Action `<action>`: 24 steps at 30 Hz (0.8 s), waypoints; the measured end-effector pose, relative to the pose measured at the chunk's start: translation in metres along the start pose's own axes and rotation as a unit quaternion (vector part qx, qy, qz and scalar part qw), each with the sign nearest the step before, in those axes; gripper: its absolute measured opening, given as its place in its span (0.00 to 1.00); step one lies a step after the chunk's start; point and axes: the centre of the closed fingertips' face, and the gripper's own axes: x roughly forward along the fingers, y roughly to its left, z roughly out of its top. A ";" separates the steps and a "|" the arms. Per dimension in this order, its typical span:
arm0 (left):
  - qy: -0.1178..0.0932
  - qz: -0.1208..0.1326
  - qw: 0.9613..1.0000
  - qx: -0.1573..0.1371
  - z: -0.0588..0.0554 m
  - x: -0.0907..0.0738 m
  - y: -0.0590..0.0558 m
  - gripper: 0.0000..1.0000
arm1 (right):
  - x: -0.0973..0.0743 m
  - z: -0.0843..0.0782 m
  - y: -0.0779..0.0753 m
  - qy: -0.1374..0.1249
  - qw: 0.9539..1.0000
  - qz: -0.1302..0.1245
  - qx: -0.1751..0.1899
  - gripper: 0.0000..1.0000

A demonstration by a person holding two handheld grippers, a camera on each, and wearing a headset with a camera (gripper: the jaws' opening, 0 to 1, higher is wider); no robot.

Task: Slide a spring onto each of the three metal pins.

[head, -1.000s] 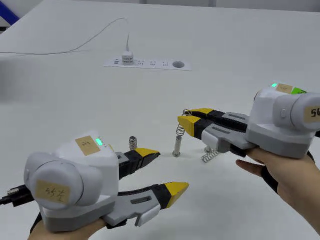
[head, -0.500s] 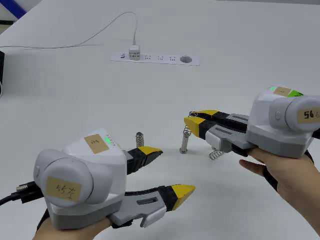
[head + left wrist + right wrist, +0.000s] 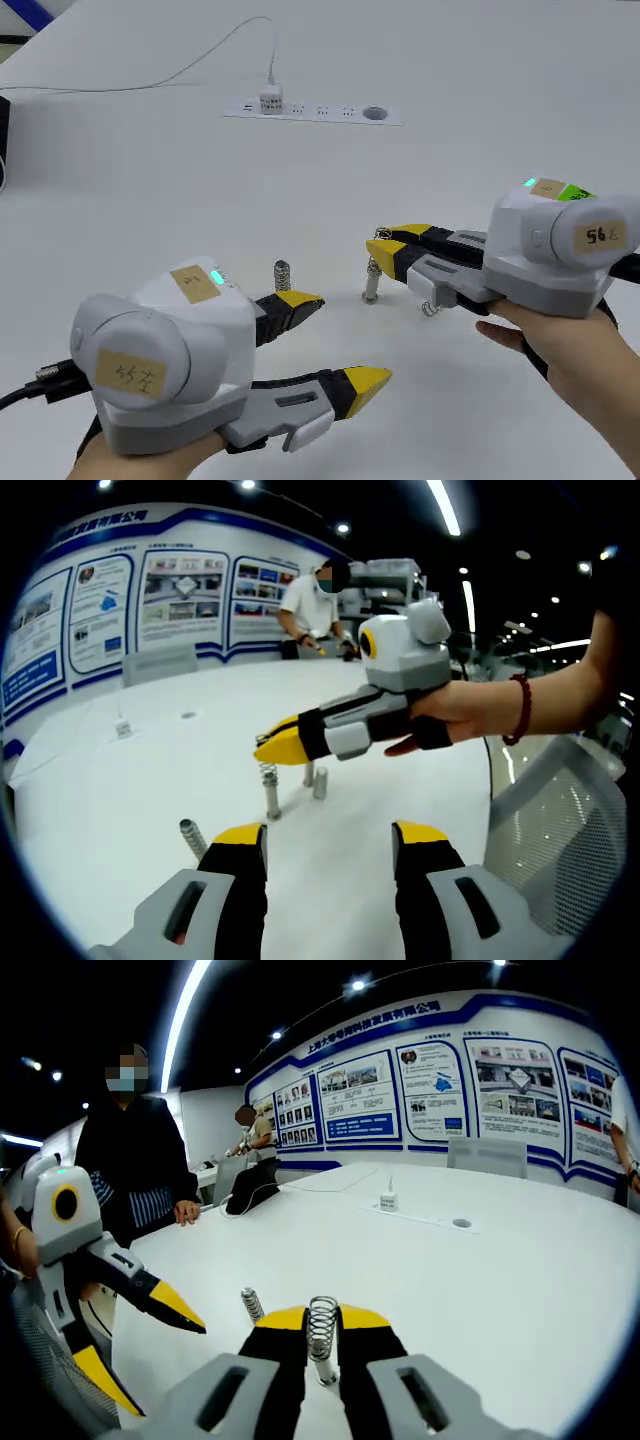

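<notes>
My right gripper (image 3: 381,243) is shut on a small metal spring (image 3: 374,267) that sits over the top of an upright metal pin (image 3: 371,291). The right gripper view shows that spring (image 3: 321,1328) between its jaws (image 3: 322,1317), with the pin (image 3: 323,1368) under it. A second pin (image 3: 282,274), with a spring on it, stands to the left (image 3: 252,1305). My left gripper (image 3: 334,338) is open and holds nothing, near that second pin (image 3: 192,838). The left gripper view shows the right gripper (image 3: 276,748) above the pin (image 3: 271,792). A loose spring (image 3: 430,306) lies under the right gripper.
A white power strip (image 3: 312,112) with a plugged charger and cable lies far back on the white table (image 3: 150,200). Two more small metal pieces (image 3: 315,778) stand behind the pin. People (image 3: 130,1160) stand beyond the table's far side.
The head view has shifted. My right gripper stays over the pin with the spring, a touch lower. The left gripper holds its place, still open.
</notes>
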 end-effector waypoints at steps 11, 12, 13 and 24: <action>-0.001 0.000 1.000 -0.002 0.000 -0.001 0.002 0.50 | -0.002 0.000 0.003 0.006 1.000 -0.003 -0.011 0.12; -0.001 0.001 1.000 -0.002 0.001 -0.001 0.002 0.50 | -0.003 -0.001 0.004 0.008 1.000 -0.004 -0.011 0.12; -0.001 0.002 1.000 -0.002 0.001 -0.001 0.002 0.50 | -0.003 -0.001 0.003 0.009 1.000 -0.006 -0.015 0.12; -0.002 0.008 1.000 -0.001 0.001 -0.001 0.004 0.50 | 0.000 -0.014 0.005 0.034 0.999 -0.014 -0.038 0.12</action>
